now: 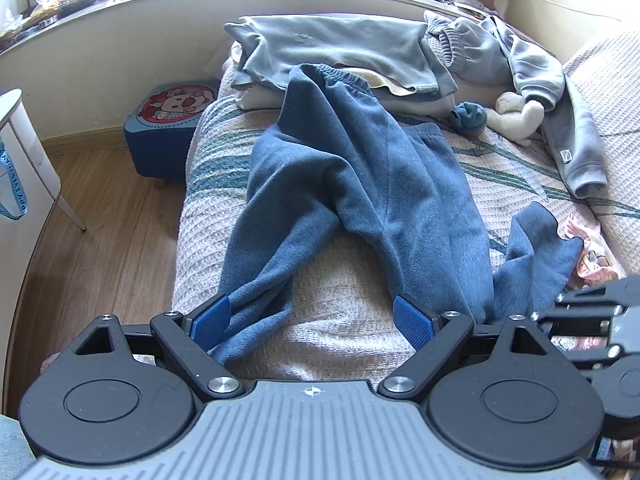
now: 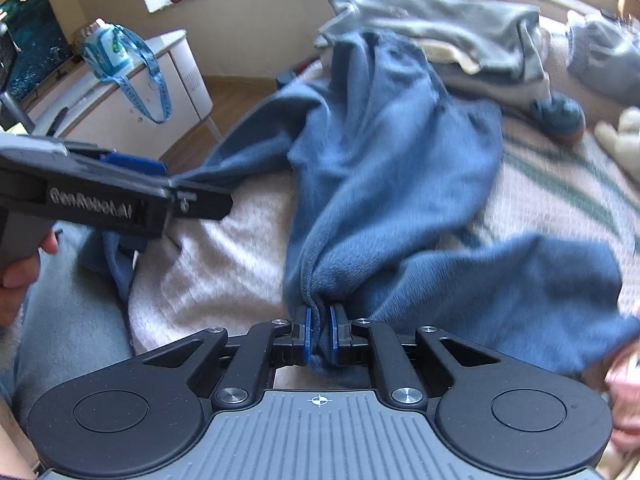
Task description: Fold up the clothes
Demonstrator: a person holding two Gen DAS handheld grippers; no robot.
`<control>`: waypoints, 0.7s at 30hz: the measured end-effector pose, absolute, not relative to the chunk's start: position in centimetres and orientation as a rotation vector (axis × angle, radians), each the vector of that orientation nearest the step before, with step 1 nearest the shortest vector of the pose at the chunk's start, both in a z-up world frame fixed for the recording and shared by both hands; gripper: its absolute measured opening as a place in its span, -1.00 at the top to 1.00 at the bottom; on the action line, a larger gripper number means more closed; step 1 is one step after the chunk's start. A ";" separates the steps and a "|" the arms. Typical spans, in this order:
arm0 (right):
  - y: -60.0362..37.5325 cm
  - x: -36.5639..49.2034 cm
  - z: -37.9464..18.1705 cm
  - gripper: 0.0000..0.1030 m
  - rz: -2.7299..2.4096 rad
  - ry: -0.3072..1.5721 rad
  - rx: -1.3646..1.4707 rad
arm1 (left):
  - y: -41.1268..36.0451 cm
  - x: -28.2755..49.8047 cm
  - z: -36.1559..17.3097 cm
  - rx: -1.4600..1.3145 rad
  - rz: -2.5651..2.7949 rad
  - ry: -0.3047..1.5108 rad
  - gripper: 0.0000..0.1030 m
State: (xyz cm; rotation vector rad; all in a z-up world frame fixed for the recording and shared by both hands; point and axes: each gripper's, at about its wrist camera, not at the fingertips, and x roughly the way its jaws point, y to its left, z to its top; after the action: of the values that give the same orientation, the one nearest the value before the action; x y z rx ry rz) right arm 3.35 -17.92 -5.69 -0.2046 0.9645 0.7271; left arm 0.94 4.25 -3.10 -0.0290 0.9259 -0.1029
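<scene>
Right gripper (image 2: 319,334) fingers clench fuzzy blue fleece trousers (image 1: 360,184); left gripper (image 1: 312,322) fingers released, spread wide.

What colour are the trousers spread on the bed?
The trousers are a medium blue fleece, plain with no pattern. The left wrist view shows it best.

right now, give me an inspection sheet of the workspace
surface: bed under a knit cover, striped farther back
job's things: blue pants spread out, waistband on the folded stack
clutter: grey hoodie, plush toy, blue ball
grippers: left gripper open, one leg hem by a finger; right gripper shut on the other leg
cables: white cord on the wall
surroundings: wood floor, blue stool, white cabinet
</scene>
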 end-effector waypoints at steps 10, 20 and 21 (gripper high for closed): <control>-17.5 4.0 -5.9 0.77 0.707 0.955 -0.198 | 4.3 0.8 -3.2 -0.024 -0.096 0.934 -0.71; -17.8 4.0 -6.0 0.77 0.698 0.957 -0.193 | 4.2 0.8 -3.3 -0.023 -0.098 0.939 -0.71; -17.8 4.0 -6.1 0.77 0.698 0.958 -0.193 | 4.2 0.8 -3.3 -0.023 -0.098 0.939 -0.71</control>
State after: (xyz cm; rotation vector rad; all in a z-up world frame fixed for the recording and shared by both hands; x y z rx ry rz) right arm 4.02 -17.77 -6.05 -0.1932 0.9578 0.6976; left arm 0.79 4.20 -3.32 -0.0228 0.9386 -0.0976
